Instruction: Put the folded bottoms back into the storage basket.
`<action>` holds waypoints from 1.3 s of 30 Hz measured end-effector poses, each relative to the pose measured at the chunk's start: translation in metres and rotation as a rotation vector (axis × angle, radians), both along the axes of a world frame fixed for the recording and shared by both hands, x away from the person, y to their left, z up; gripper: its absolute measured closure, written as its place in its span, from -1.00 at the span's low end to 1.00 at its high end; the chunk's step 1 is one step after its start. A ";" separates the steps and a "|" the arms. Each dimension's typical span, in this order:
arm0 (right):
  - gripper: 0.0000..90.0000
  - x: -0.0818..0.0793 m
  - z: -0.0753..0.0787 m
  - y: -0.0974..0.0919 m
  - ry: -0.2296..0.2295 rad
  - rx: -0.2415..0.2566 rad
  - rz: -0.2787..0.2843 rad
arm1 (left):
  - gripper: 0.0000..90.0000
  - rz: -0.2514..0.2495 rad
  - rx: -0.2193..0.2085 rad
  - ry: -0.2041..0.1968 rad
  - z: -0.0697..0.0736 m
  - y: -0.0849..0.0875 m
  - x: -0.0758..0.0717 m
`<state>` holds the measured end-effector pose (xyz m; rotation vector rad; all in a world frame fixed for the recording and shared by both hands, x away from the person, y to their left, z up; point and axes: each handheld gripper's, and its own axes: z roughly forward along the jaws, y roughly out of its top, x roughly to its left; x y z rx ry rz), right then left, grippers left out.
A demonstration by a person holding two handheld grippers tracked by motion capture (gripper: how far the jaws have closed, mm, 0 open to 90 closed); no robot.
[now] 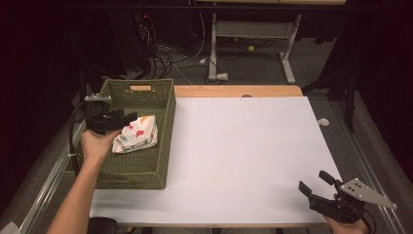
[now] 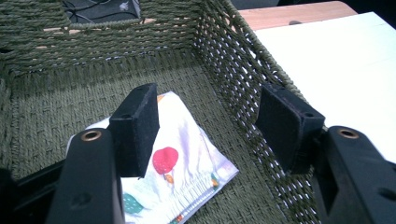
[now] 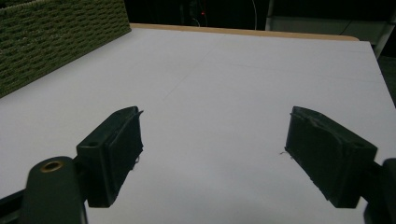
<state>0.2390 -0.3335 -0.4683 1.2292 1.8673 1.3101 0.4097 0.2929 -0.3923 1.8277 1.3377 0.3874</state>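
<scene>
Folded patterned cloth [image 1: 136,134] lying flat in green basket [image 1: 165,146]. Left gripper [image 2: 205,126] jaws apart above it, nothing gripped. Right gripper [image 1: 319,184] jaws apart over tabletop [image 1: 243,146]. Risk: jaw snagging basket wall, or pinching only the top layer, unfolding cloth.

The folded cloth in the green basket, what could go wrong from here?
The left gripper hangs open over the folded cloth, close to the basket wall; pulling out, a jaw might snag the weave and shift the basket. The cloth lies loosely folded, so a brush from a jaw could unfold it. The right gripper sits open near the table edge.
</scene>
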 end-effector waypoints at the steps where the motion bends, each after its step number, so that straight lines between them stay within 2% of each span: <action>1: -0.57 0.000 0.000 0.000 0.000 0.000 -0.001 | -0.17 -0.002 -0.002 -0.002 0.000 0.000 -0.001; 23: -0.57 0.000 0.000 0.000 0.002 0.002 -0.004 | -0.17 -0.029 -0.015 -0.038 0.007 0.001 -0.019; 28: -0.57 0.000 0.000 0.000 0.002 0.002 -0.003 | -0.17 -0.030 -0.006 -0.046 0.008 0.002 -0.024; 39: -0.57 -0.001 0.000 0.000 -0.001 0.004 0.001 | -0.21 -0.041 -0.019 -0.046 0.003 0.003 -0.035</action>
